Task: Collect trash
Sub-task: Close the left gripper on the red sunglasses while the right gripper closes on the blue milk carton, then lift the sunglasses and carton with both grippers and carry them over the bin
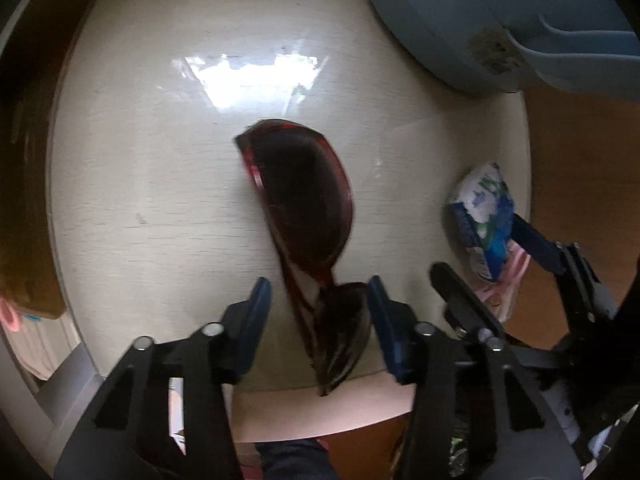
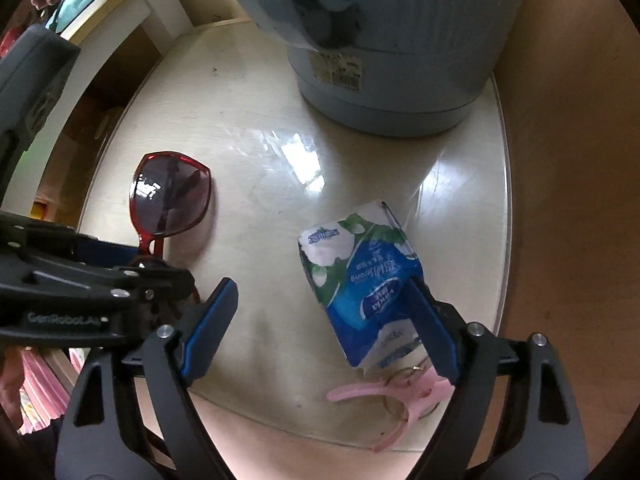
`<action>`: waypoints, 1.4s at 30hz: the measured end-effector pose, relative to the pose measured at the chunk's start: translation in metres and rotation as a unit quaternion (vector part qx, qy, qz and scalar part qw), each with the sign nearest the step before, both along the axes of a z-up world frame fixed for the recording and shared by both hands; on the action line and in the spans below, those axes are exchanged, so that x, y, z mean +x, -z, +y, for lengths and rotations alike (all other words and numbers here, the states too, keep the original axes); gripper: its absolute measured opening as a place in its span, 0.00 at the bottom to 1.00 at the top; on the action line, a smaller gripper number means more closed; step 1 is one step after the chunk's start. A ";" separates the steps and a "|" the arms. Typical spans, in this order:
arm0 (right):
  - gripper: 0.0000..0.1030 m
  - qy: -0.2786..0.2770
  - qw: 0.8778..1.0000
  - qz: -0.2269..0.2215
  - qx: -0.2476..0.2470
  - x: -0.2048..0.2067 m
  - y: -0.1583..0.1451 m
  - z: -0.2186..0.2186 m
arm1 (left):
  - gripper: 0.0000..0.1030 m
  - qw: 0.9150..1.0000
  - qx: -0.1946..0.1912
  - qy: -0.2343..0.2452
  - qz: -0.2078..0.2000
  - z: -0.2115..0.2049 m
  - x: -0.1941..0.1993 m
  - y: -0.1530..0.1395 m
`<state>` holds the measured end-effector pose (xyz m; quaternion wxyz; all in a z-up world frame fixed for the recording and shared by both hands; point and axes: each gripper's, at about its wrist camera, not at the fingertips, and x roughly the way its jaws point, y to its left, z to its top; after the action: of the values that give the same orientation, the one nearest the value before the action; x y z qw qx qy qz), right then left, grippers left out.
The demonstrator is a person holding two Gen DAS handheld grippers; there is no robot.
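Blue pads point(image 2: 208, 320) of right gripper point(image 2: 322, 286) spread wide, clamping nothing yet. Tissue pack point(image 2: 360, 264) lying flat on pale table point(image 2: 248, 100), hard against the right-hand finger and partly under its tip, well apart from the left-hand one: off-centre in the gap, not midway. Long axis of the pack pointing away from the fingers and leaning a little to the left, so jaws set to close across its short side. Probably best nudged toward the pack first, or the closing finger likely to sweep it sideways. Pink clip point(image 2: 400, 392) just behind the pack, near the right finger's root, easily caught by mistake. Blue-grey trash bin point(image 2: 400, 80) straight beyond the fingertips. Left gripper point(image 1: 318, 296) farther from the pack, half open astride red sunglasses point(image 1: 304, 200), long axis running away between its fingers; right pad at the near lens, left pad clear, no squeeze seen. Pack clearly the right hand's job.
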<state>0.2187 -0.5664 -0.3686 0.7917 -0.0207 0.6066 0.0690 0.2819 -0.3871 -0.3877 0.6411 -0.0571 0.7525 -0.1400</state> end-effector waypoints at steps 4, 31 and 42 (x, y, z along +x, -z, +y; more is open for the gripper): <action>0.73 0.000 1.000 0.004 -0.006 0.001 0.001 0.000 | 0.40 1.000 0.002 -0.003 0.001 -0.005 0.000 -0.001; 0.23 0.090 0.995 -0.005 0.049 -0.012 -0.044 -0.018 | 0.32 0.998 -0.052 0.008 -0.022 0.009 -0.019 -0.054; 0.23 0.105 0.993 -0.019 0.058 -0.032 -0.077 -0.005 | 0.30 0.997 -0.065 0.017 -0.035 0.016 -0.025 -0.076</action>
<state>0.1867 -0.5711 -0.2920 0.8061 0.0878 0.5849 0.0198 0.2571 -0.3715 -0.3117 0.6594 -0.0805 0.7199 -0.2012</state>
